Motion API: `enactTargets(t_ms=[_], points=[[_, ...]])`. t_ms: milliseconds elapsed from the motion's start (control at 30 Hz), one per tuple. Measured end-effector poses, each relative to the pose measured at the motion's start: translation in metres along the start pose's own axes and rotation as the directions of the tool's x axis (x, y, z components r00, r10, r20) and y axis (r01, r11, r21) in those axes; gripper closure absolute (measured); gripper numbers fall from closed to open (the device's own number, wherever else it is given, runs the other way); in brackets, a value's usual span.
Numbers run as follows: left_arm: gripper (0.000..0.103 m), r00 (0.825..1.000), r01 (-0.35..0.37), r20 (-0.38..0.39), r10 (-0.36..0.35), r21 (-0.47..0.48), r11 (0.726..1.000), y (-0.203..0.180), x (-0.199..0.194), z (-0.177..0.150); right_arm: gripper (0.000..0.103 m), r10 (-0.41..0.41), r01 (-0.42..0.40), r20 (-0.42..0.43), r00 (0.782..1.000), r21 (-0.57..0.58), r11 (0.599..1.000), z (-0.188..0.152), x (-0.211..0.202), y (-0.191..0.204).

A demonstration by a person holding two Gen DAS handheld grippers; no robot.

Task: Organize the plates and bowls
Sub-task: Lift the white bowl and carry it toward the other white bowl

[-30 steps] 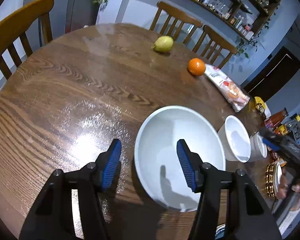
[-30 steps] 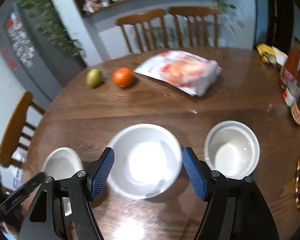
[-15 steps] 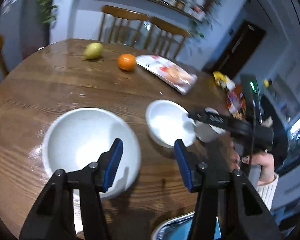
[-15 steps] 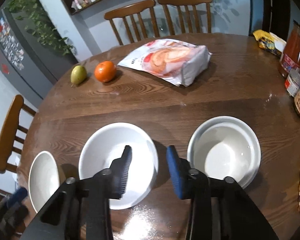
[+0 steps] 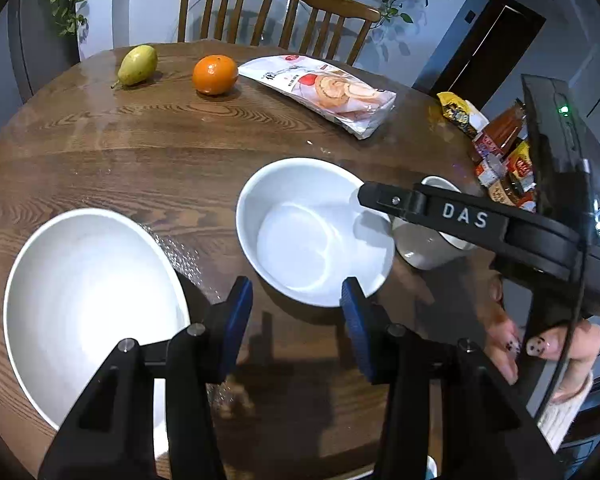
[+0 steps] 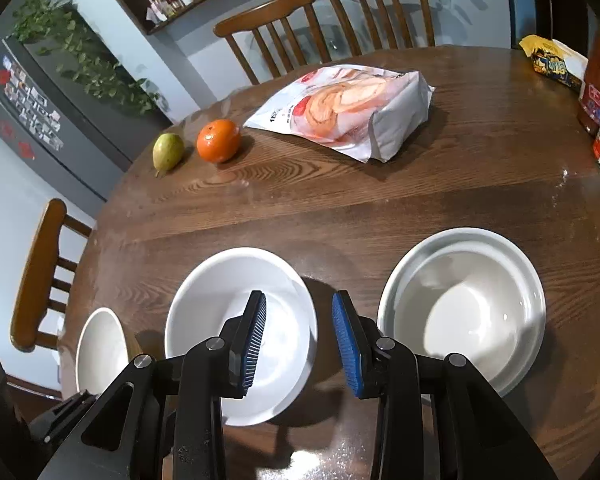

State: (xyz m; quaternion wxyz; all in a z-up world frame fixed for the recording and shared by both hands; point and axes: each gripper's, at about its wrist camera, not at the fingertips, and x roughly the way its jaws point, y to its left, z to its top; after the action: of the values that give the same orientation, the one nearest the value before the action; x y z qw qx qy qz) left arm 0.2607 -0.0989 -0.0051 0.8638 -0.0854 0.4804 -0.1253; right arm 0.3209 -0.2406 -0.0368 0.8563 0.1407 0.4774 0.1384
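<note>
- Straddling the right rim of the middle bowl [image 6: 236,332], the right gripper [image 6: 299,342] had one blue pad inside the bowl and one outside; we could not tell whether the pads pressed the rim.
- The left gripper [image 5: 296,320] hung above the bare table [image 5: 140,152] just in front of that bowl, jaws apart and just closing, with nothing between them.
- We found the large bowl [image 5: 88,304] to the left and the small bowl [image 6: 460,312] to the right, all upright and apart.
- A pear [image 5: 138,65], an orange [image 5: 215,74] and a snack bag [image 5: 324,92] lay at the far side.
</note>
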Motion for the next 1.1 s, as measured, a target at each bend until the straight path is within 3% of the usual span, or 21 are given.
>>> enactTargets(t_ms=[400,633,1100], points=[[0.059,1.0,0.029,-0.01,-0.029,-0.009,1.0,0.001,0.015,0.006,0.065,0.002,-0.002,-0.003,1.0,-0.003,1.0,-0.001,0.004,0.001],[0.066,1.0,0.029,0.002,-0.029,-0.033,0.999,0.007,0.016,0.007,0.066,-0.01,0.01,0.008,1.0,-0.018,1.0,-0.001,0.006,0.004],[0.066,0.997,0.043,0.066,-0.042,-0.012,0.999,0.005,-0.008,0.009,0.066,-0.007,0.012,0.07,0.998,-0.069,0.998,-0.001,-0.019,0.019]])
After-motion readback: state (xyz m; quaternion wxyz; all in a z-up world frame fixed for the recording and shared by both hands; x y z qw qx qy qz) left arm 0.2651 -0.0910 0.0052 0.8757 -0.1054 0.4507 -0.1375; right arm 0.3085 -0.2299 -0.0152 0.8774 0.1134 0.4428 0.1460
